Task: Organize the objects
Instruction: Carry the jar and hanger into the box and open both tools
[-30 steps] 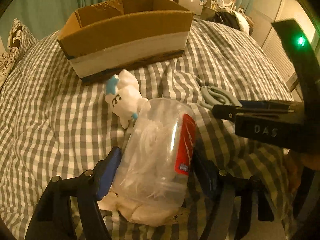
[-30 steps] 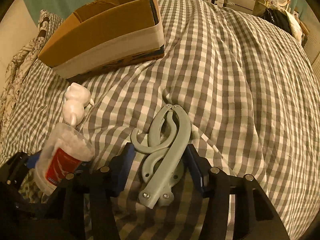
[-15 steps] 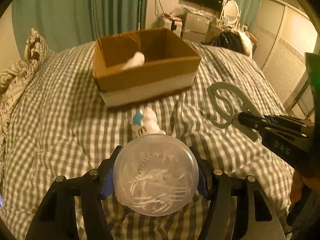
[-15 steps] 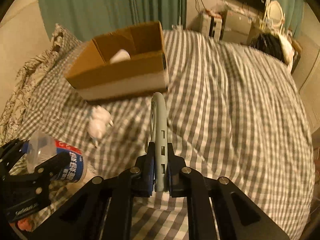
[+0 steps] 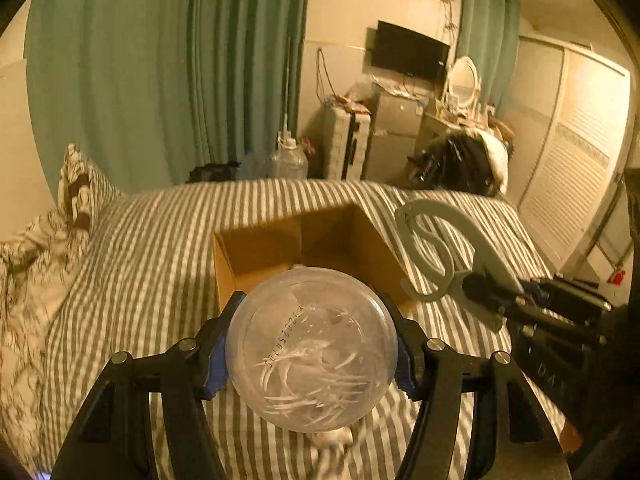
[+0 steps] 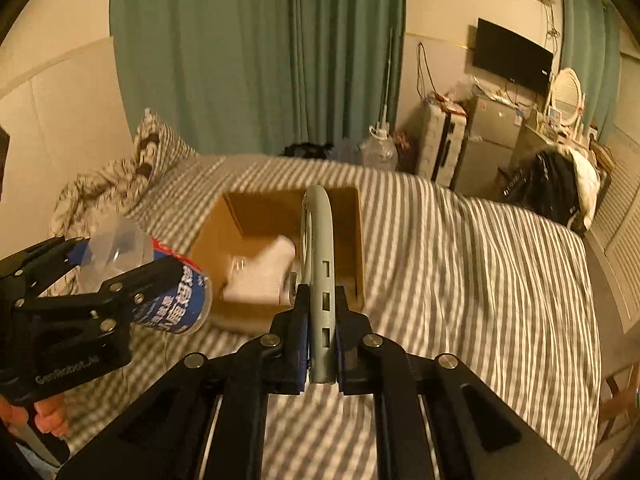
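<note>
My left gripper (image 5: pixel 312 348) is shut on a clear plastic jar (image 5: pixel 312 350) of white picks with a red and blue label, held in the air with its bottom facing the camera. It also shows in the right wrist view (image 6: pixel 168 284). My right gripper (image 6: pixel 322 332) is shut on a grey folding hanger (image 6: pixel 320 248), held upright on edge; it shows at the right of the left wrist view (image 5: pixel 436 252). An open cardboard box (image 5: pixel 260 248) sits ahead on the checked bed, with white items (image 6: pixel 264 272) inside.
A small white plush toy (image 5: pixel 332 436) lies on the checked duvet (image 6: pixel 480 264) under the jar. A patterned pillow (image 5: pixel 76 196) lies at the far left. Green curtains, a suitcase, a fridge and a dresser stand beyond the bed.
Both grippers have lifted their objects off the bed and moved toward the box. The views tilted up, so the room beyond the bed now shows.
</note>
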`<state>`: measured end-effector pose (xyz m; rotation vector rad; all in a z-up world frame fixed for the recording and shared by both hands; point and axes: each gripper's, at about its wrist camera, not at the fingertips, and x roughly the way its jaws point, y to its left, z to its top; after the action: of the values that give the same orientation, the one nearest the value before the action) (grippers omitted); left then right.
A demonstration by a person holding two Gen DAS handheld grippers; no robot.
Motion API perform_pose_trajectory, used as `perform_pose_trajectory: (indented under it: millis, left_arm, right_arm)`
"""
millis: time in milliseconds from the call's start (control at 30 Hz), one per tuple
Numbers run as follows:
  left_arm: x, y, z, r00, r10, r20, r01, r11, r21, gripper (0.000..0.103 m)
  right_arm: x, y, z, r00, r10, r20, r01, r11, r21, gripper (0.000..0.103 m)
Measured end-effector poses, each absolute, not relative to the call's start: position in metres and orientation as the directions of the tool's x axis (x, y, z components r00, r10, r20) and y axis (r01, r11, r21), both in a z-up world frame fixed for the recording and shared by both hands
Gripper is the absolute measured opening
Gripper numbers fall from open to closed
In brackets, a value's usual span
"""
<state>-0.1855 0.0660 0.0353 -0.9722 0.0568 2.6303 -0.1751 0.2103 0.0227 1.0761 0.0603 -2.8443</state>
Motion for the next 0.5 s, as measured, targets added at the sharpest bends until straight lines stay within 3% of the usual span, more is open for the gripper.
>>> perform_pose_trajectory:
  millis: [200,500]
  left_arm:
    - [-0.249,0.079,0.027,-0.709,0.278,-0.648,-0.312,-0.948,-0.065,0.065]
    - [-0.303,0.085,-0.032,-0.662,0.238,-0.711,-0.292,-0.955,-0.048,0.065]
  right_arm:
    - [-0.24,0.208,0.007,-0.724,-0.095,-0.683,0.106,-0.994,0.025,0.009]
    - [-0.289,0.214,-0.049,-0.658,-0.1,-0.746,0.089,-0.995,0.055,0.009]
